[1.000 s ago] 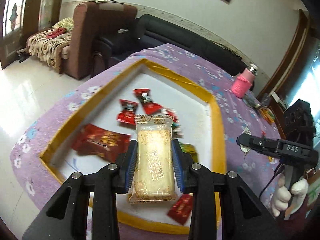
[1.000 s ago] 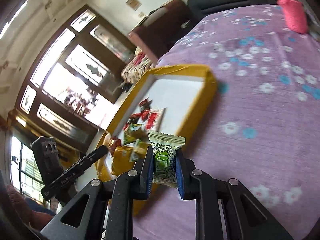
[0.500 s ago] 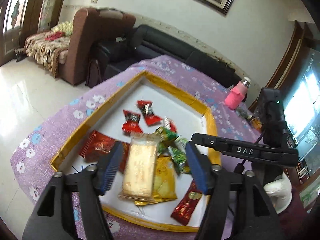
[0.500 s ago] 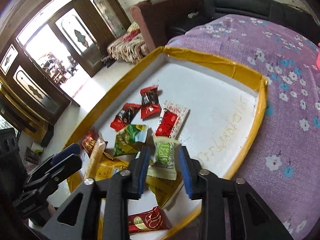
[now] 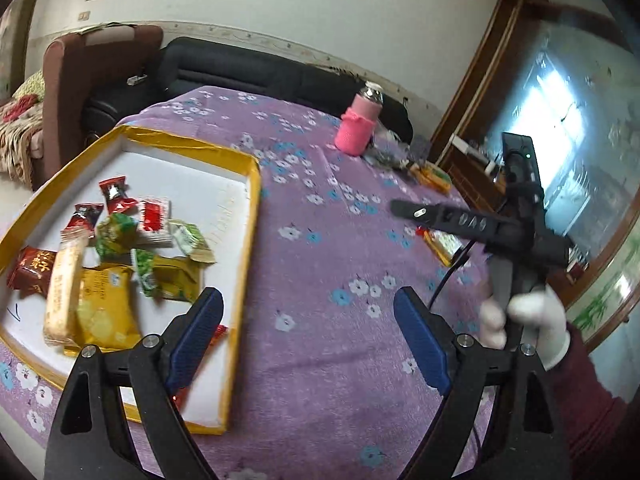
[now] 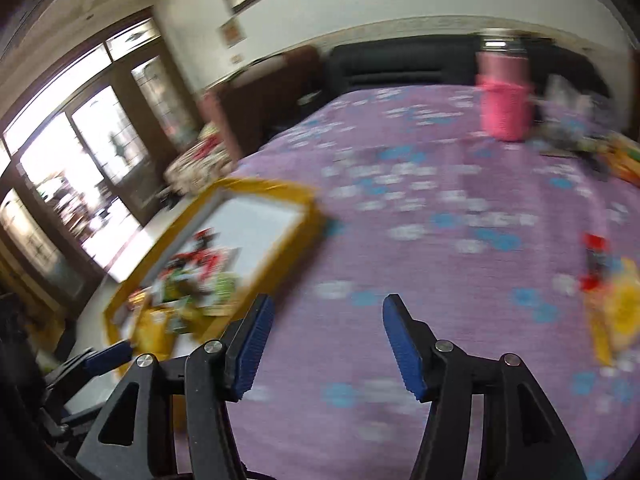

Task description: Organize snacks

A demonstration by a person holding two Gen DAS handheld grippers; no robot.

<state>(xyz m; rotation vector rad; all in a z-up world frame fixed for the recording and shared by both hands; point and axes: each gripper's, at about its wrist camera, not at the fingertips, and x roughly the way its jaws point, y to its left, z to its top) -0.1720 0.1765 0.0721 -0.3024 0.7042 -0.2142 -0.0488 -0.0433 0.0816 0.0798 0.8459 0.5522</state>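
Note:
The yellow-rimmed tray [image 5: 252,200] lies on the left of the purple flowered cloth and holds several snacks. Among them are a long cream biscuit pack [image 5: 64,280], a yellow pack [image 5: 104,312], a small green pack [image 5: 146,268] and red candies [image 5: 114,192]. My left gripper [image 5: 306,304] hangs over the cloth just right of the tray, its jaws opening with nothing between them. My right gripper [image 6: 328,312] is also over bare cloth, jaws opening and empty. The left wrist view shows the right gripper [image 5: 400,208] in a white-gloved hand [image 5: 536,320]. The right wrist view is blurred.
A pink-sleeved bottle [image 5: 358,128] stands at the far side of the table. Loose snacks lie on the cloth at the right: a yellow pack [image 6: 620,312], a red candy [image 6: 596,252], and more packs [image 5: 434,174] near clutter. A dark sofa [image 5: 248,68] is behind.
The left gripper let go of the cream biscuit pack and the right one of the green pack; both lie in the tray. Both grippers opened and swung right, off the tray and over the cloth.

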